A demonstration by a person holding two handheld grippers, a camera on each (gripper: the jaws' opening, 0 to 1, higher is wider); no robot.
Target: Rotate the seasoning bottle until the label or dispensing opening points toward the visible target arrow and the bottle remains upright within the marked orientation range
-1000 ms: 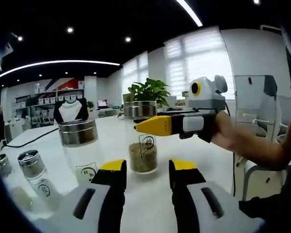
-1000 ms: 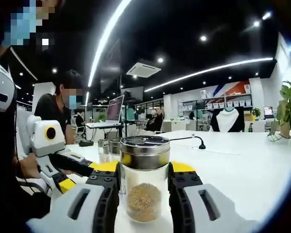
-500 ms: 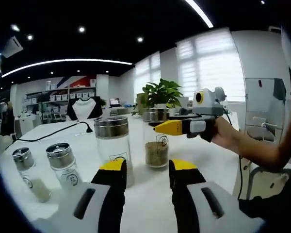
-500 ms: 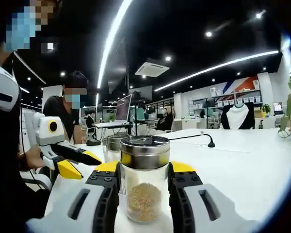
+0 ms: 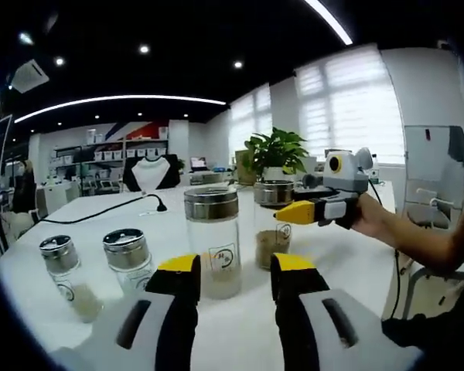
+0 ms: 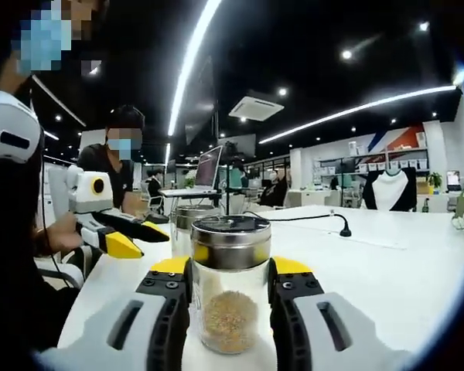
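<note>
Seasoning bottle [image 6: 231, 284] upright between right gripper [image 6: 230, 272] fingers [image 6: 168, 290], touching both.

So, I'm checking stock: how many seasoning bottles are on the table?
4. Two small bottles sit at the left, a tall bottle ahead of the left gripper, and one gripped bottle between the right gripper's jaws. Others may be hidden.

A black ceiling [image 5: 178, 31] carries spotlights and curved light strips [image 5: 116, 100]; blinds cover tall windows [image 5: 348, 97] in a white wall; a long white table [image 6: 402, 263] holds a black cable [image 5: 116, 212]; shelves [image 5: 100, 158] line the far wall; a leafy plant [image 5: 274, 151] stands near the windows.
</note>
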